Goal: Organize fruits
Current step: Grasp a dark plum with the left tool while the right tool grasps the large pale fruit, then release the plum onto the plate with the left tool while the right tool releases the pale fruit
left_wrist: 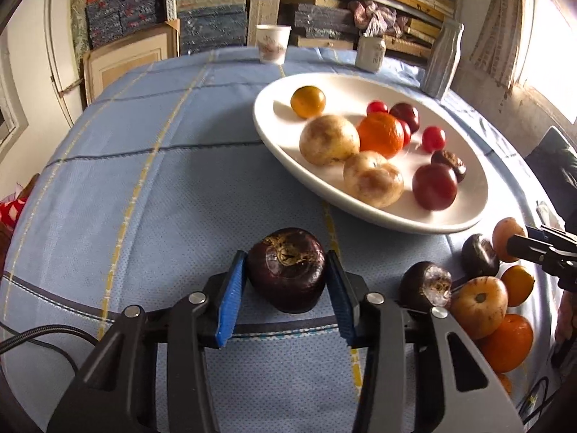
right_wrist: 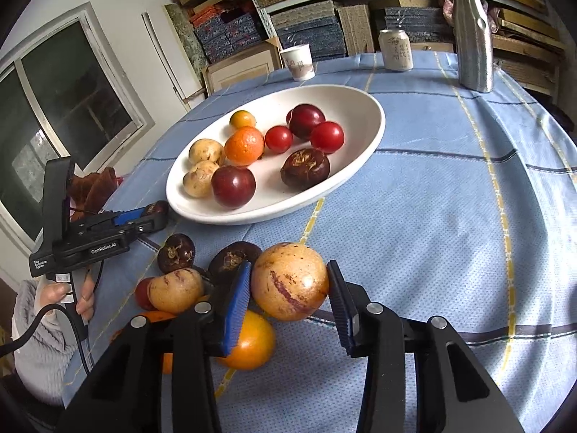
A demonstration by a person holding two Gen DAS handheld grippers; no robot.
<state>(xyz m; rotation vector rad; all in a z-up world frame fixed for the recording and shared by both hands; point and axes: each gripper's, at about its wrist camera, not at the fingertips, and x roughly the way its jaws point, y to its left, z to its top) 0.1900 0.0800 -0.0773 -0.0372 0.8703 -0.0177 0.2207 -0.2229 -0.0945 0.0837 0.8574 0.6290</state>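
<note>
A white oval bowl [left_wrist: 274, 133] [right_wrist: 364, 137] sits on the blue tablecloth and holds several fruits: oranges, red tomatoes, plums and pale yellow fruits. My left gripper [left_wrist: 286, 270] is shut on a dark purple mangosteen [left_wrist: 286, 270], both blue pads touching it, just in front of the bowl. My right gripper [right_wrist: 288, 283] is shut on a tan round fruit [right_wrist: 288, 281] with a red streak. A loose pile of fruit [left_wrist: 479, 299] [right_wrist: 180, 274] lies beside it: mangosteens, oranges and a pale fruit. The left gripper also shows in the right wrist view [right_wrist: 158, 213], the right one in the left wrist view [left_wrist: 515, 243].
A paper cup [left_wrist: 272, 43] [right_wrist: 297, 61], a drinks can [left_wrist: 369, 52] [right_wrist: 396, 50] and a tall silver bottle [left_wrist: 441, 59] [right_wrist: 473, 32] stand at the table's far edge. Shelves of stacked boxes fill the back wall. A window is at the left.
</note>
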